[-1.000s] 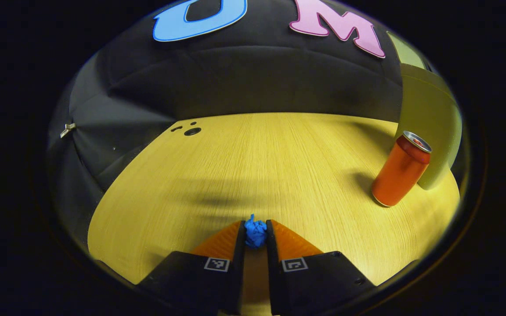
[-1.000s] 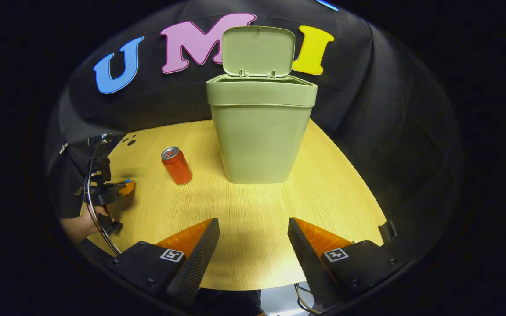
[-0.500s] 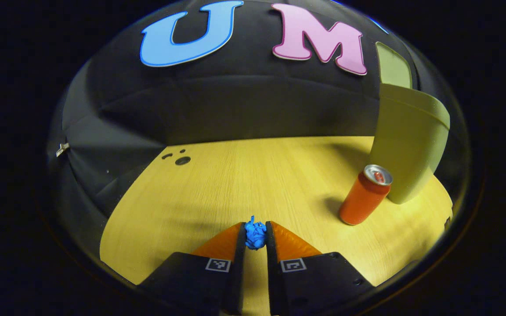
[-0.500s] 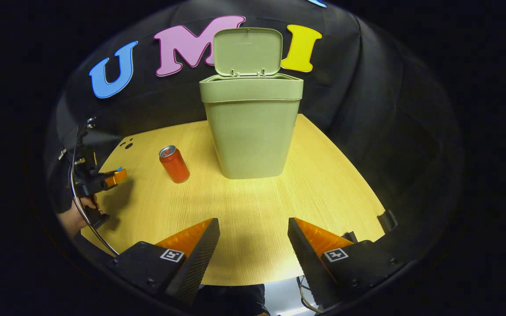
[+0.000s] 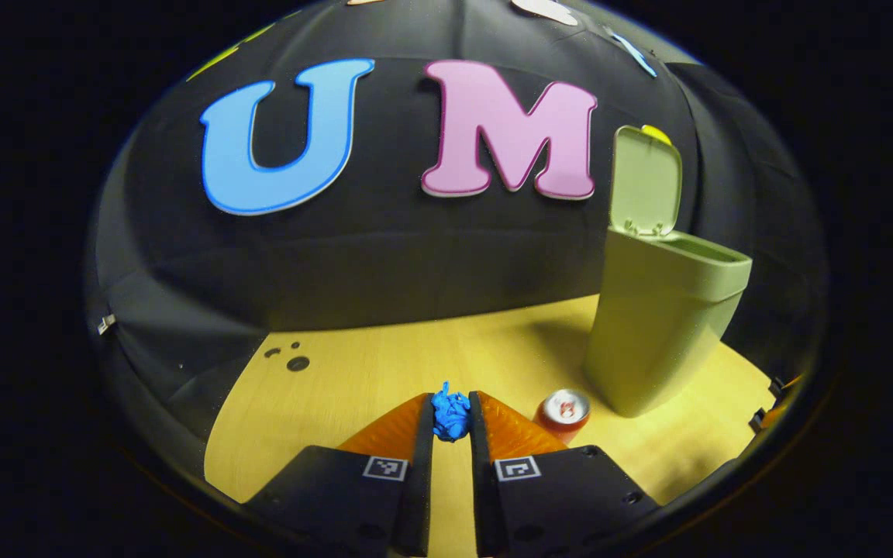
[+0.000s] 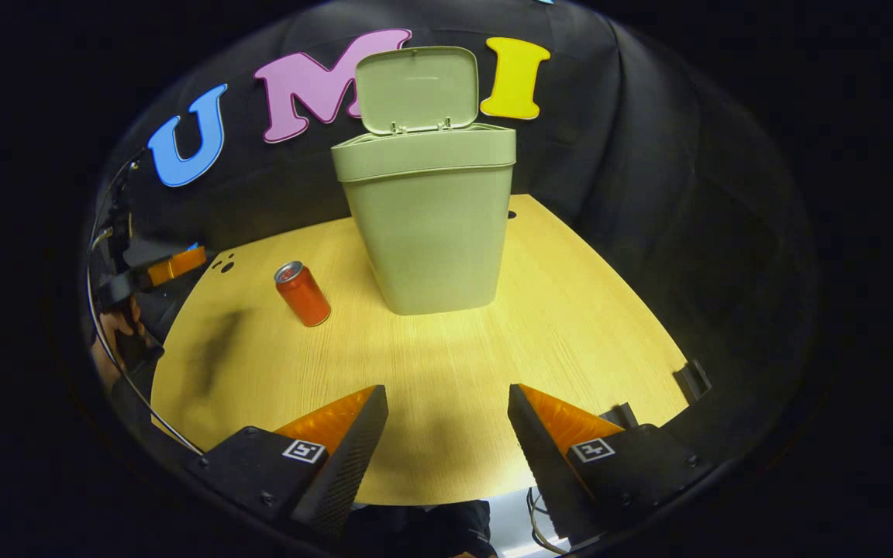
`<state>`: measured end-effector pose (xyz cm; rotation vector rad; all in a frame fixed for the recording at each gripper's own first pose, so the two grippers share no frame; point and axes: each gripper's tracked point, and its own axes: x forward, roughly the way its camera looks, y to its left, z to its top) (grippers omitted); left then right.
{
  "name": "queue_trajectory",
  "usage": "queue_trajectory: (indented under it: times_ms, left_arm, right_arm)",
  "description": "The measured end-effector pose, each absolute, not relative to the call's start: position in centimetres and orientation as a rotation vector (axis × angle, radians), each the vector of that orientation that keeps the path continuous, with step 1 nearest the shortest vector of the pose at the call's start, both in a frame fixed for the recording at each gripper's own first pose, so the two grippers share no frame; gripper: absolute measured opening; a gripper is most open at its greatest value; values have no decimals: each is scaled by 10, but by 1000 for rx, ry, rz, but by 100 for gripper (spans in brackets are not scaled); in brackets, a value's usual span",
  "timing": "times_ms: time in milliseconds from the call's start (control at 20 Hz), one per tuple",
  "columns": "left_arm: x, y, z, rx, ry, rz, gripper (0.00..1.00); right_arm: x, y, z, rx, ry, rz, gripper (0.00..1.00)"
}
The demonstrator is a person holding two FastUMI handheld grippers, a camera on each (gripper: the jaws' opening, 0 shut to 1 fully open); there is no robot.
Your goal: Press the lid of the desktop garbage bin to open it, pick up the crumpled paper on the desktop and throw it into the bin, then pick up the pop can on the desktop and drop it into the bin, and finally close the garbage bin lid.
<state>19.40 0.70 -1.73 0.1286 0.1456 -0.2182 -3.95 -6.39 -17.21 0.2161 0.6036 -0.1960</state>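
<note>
The crumpled paper [image 5: 450, 415] is a small blue wad with no clear long axis; one thin wisp of it sticks up and away past the fingertips. It sits pinched between the tips of the left gripper [image 5: 450, 422], whose two fingers press on it from either side, well above the table [image 5: 384, 372]. In the right gripper view the left gripper [image 6: 175, 262] shows at the far left, raised above the table's left edge, with a hand [image 6: 109, 345] below it.

The pop can [image 6: 302, 294] stands upright on the table, long axis vertical, its silver top up, just left of the garbage bin [image 6: 431, 225] and apart from it. In the left gripper view the pop can [image 5: 563, 412] lies just right of and beyond the gripper's fingers, with the bin [image 5: 660, 325] farther right. The lid [image 6: 417, 89] stands upright at the bin's far rim, leaving the mouth uncovered.

The right gripper [image 6: 446, 418] is spread wide, nothing between its fingers, over the near edge of the table, facing the bin.
</note>
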Motion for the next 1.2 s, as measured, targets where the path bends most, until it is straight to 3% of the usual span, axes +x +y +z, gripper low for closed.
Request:
queue_trajectory:
  times_ms: [50, 100, 450, 500, 600, 850, 900, 950, 1200]
  left_arm:
    - [191, -6, -5, 122, 128, -236, 31]
    - [191, -20, 7, 118, 111, -255, 27]
    - [187, -123, 78, 45, -7, -339, 27]
    - [185, -140, 82, 40, -13, -359, 23]
    - [181, -170, 91, 52, -21, -401, 27]
    - [182, -234, 97, 57, -24, -487, 27]
    - [188, -245, 97, 57, -21, -498, 23]
    - [190, -255, 95, 62, -17, -509, 30]
    - [203, -293, 82, 77, 11, -541, 27]
  right_arm:
    - [-34, -72, -170, 221, 597, -196, 99]
    - [-30, -79, -167, 226, 584, -193, 98]
    - [-8, -99, -171, 261, 586, -114, 100]
    - [-6, -100, -171, 253, 586, -98, 100]
    - [-3, -102, -170, 241, 582, -69, 100]
    - [-5, -104, -171, 193, 578, -3, 100]
    - [-6, -103, -172, 182, 576, 10, 100]
    - [-6, -104, -173, 170, 579, 20, 99]
    - [-8, -121, -179, 183, 588, 16, 100]
